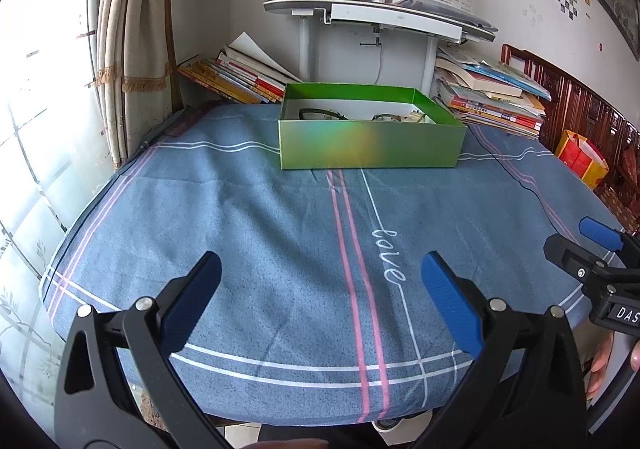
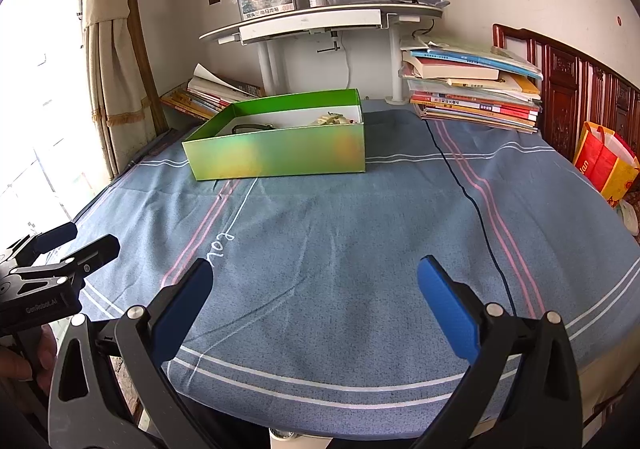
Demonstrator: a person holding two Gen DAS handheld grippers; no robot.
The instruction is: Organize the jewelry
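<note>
A shiny green open box (image 1: 370, 143) stands at the far side of the blue cloth-covered table (image 1: 260, 233); it also shows in the right wrist view (image 2: 280, 153). Inside lie dark bracelets (image 1: 320, 113) and pale jewelry pieces (image 1: 416, 117), partly hidden by the box wall; in the right wrist view a dark bracelet (image 2: 250, 126) and pale pieces (image 2: 332, 119) show. My left gripper (image 1: 320, 263) is open and empty over the near table edge. My right gripper (image 2: 314, 269) is open and empty beside it, also seen at the right edge of the left wrist view (image 1: 578, 239).
Stacks of books (image 2: 476, 89) lie behind the box on both sides, under a small white shelf stand (image 1: 380, 15) with a marker case and a spray bottle. A thin black cable (image 2: 468, 193) runs across the cloth at right. A curtain (image 1: 132, 41) hangs at left.
</note>
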